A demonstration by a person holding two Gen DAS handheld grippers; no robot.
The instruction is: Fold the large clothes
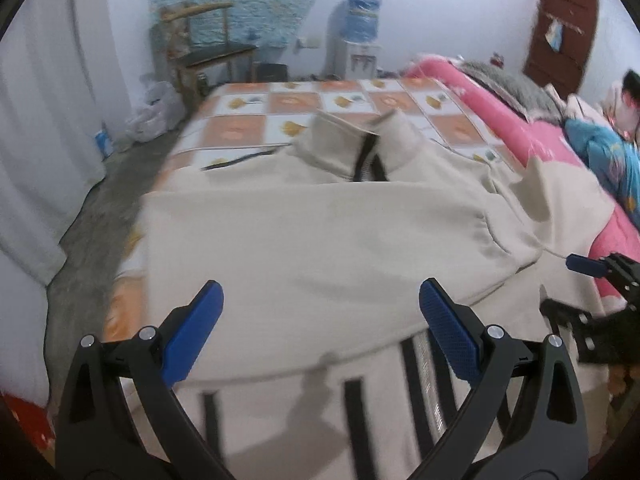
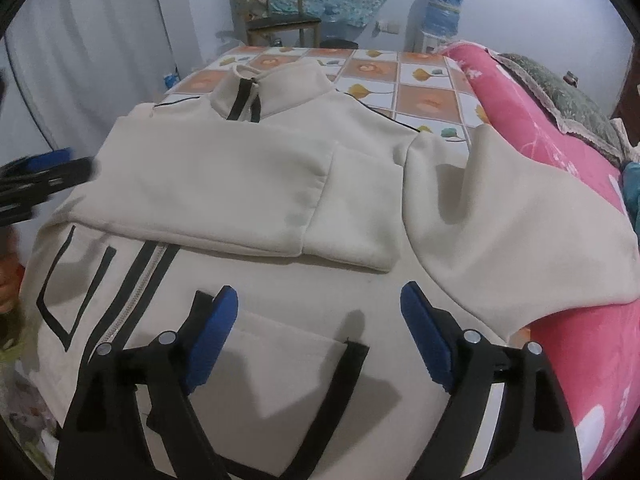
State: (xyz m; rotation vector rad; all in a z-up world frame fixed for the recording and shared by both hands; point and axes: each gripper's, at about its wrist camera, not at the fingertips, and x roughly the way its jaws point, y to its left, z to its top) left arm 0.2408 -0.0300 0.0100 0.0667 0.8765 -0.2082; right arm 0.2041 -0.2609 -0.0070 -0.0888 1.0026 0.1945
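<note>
Behind your work surface, a wooden chair (image 2: 276,12) and a water dispenser (image 2: 434,20) stand against the far wall, with a white curtain (image 2: 100,60) hanging at the left. Your bed (image 2: 424,80) carries a checked orange-and-white cover, and a rolled pink quilt (image 2: 560,208) crowds its right edge. The cream jacket (image 2: 240,184) lies spread on that cover, collar toward the far end, zip side up. One sleeve (image 2: 248,196) is folded across the chest; the other sleeve (image 2: 520,224) drapes up onto the pink quilt, which obstructs a flat lay on that side.

Your left gripper (image 1: 320,320) hangs over the jacket's lower front, fingers spread wide, nothing between them. Your right gripper (image 2: 320,320) sits above the jacket's pocket area, fingers likewise spread wide and empty, clear of the fabric.
</note>
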